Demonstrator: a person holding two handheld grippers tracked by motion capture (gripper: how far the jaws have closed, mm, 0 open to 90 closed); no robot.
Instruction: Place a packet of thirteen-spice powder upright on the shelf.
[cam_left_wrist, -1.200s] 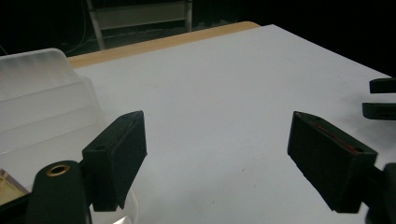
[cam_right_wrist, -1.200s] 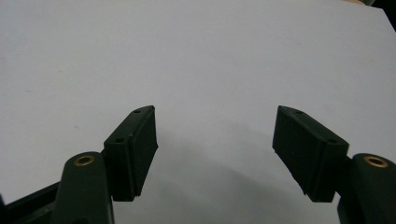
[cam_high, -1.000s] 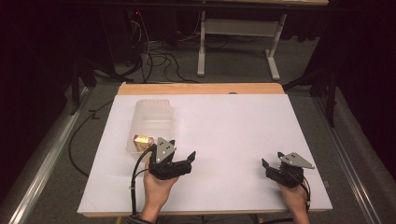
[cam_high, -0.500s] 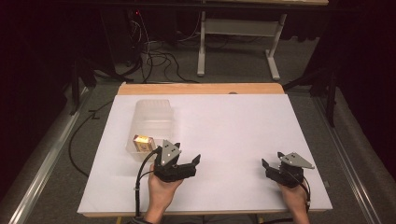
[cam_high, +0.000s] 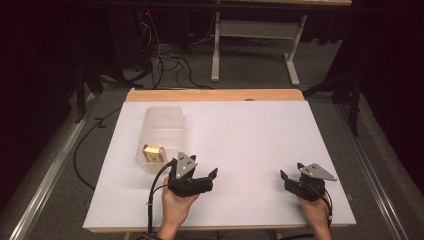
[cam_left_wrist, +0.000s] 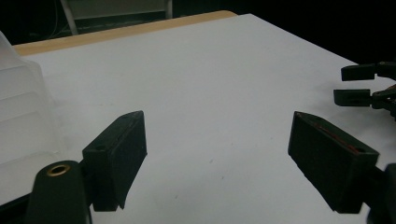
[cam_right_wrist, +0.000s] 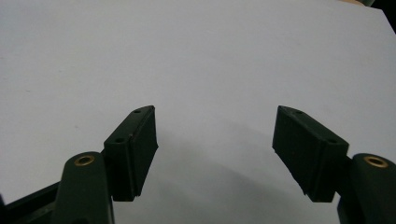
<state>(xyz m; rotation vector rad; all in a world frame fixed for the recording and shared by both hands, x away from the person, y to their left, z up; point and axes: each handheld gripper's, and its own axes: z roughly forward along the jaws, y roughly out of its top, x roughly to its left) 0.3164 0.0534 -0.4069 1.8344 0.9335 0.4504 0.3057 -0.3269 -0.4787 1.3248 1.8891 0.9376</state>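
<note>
White table (cam_high: 250, 135), dark room behind. Left gripper (cam_high: 202, 176) spread wide beside the clear container (cam_high: 162, 131) holding a small box (cam_high: 153, 152); right gripper (cam_high: 290, 176) also spread, gripping nothing, well apart.

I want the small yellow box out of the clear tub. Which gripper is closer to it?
Left. The left gripper sits just right of and nearer the person than the small yellow box in the clear tub; the right gripper is far across the table.
</note>
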